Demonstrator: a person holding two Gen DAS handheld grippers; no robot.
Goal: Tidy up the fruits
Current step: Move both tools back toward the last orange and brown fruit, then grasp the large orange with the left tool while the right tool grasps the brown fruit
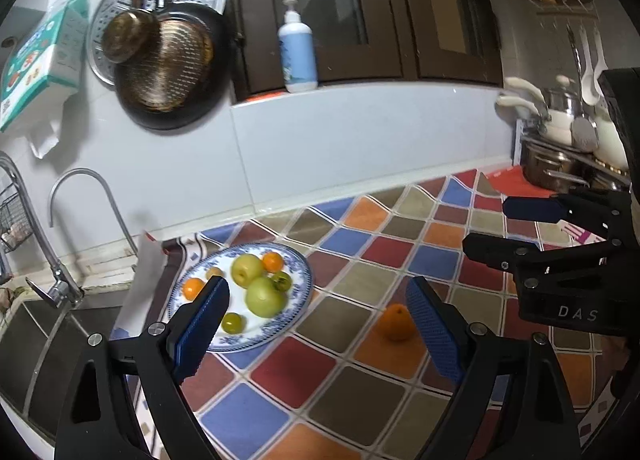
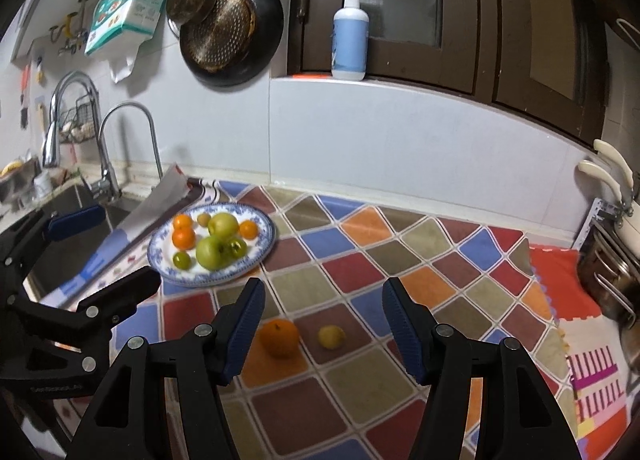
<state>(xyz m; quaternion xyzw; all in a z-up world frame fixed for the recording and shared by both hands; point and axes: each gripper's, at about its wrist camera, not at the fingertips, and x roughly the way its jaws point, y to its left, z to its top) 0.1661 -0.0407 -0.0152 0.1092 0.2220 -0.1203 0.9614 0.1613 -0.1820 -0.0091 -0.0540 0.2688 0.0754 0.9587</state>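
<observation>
left gripper (image 1: 318, 324): jaws spread wide, nothing between the pads, just cloth under them
right gripper (image 2: 322, 330): jaws apart too, not as wide, pinching nothing
orange (image 2: 279, 338): loose on the cloth, sitting right in front of the right gripper, by its left pad; round, so no real long axis, little dimple at the top facing up
lemon (image 2: 331, 337): small pale yellow thing just right of the orange, not touching; a bit blurry, can't tell which way it points
cloth (image 2: 420, 260): diamond patchwork in red, blue, orange, olive, covers the counter
plate (image 2: 264, 228): blue-and-white, further back on the left, near the sink
fruit on plate: two green apples (image 2: 218, 244) in the middle, oranges and small green ones packed round them
bottle (image 2: 350, 44): pump type, upright on the ledge at the back
</observation>
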